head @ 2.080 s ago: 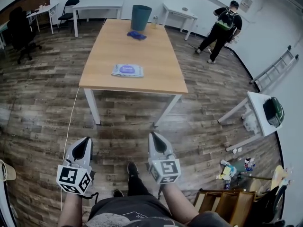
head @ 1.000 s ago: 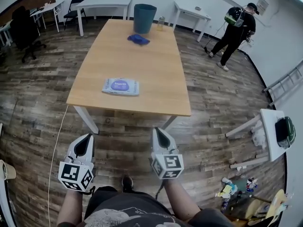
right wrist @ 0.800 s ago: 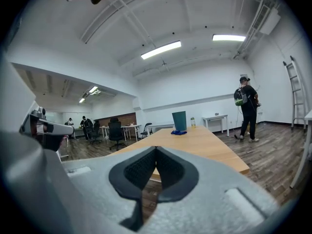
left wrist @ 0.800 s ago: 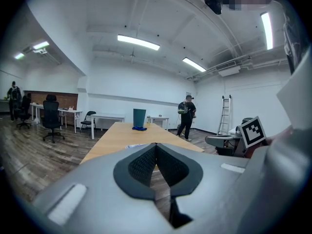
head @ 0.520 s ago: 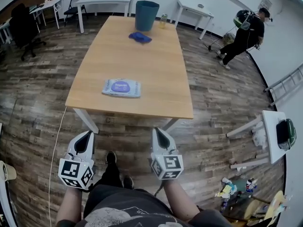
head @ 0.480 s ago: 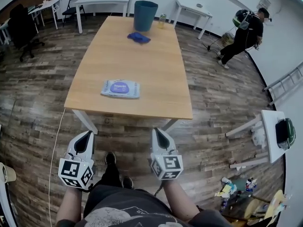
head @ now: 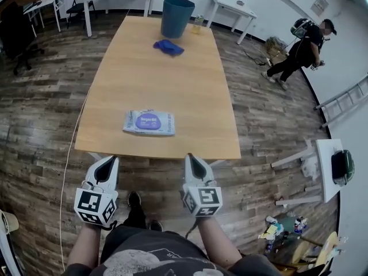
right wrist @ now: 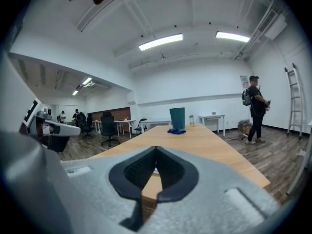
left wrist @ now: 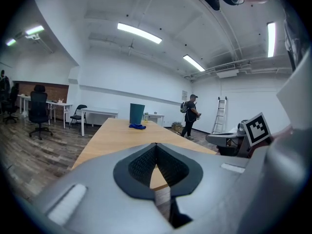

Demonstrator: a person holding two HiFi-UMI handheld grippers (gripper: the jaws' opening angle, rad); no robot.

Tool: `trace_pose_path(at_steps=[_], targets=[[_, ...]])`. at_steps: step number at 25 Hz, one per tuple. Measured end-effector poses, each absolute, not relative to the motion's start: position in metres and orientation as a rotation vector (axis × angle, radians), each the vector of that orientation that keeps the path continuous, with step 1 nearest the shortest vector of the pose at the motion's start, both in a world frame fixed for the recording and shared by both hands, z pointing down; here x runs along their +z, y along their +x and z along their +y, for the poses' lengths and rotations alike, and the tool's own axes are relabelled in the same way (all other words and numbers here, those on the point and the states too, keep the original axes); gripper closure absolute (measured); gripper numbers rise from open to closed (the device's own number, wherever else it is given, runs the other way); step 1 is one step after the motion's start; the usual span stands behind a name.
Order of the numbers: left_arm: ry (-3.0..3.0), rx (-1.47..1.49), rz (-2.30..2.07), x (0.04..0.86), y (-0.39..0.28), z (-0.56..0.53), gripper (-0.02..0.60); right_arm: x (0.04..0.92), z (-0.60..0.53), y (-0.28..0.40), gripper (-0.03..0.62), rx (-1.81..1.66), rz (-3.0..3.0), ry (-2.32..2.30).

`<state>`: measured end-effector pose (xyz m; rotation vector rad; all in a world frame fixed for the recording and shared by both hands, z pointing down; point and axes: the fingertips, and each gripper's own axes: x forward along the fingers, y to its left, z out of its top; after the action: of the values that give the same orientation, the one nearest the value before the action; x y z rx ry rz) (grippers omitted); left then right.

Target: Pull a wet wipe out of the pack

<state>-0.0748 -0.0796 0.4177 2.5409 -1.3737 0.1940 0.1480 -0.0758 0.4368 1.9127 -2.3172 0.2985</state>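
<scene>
Pack of wet wipes [head: 148,122], a flat, soft rectangle with a purple oval label, lies on the smooth wooden table [head: 190,85] near its front edge. It sits at one o'clock from my left gripper [head: 108,159] and eleven o'clock from my right gripper [head: 190,157]. Both grippers' ribbed dark jaws are pressed together, holding nothing.
</scene>
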Motion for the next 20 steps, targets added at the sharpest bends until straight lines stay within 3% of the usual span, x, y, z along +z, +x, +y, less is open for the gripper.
trace_pose_path(at_steps=[9, 20], targets=[[2.535, 0.239, -1.337, 0.439, -0.098, -0.139, 0.563, 0.441, -0.146, 0.106, 0.603, 0.271, -2.322, 1.852], [2.606, 0.268, -1.127, 0.455, -0.078, -0.169, 0.563, 0.439, -0.184, 0.080, 0.603, 0.244, -2.278, 1.883]])
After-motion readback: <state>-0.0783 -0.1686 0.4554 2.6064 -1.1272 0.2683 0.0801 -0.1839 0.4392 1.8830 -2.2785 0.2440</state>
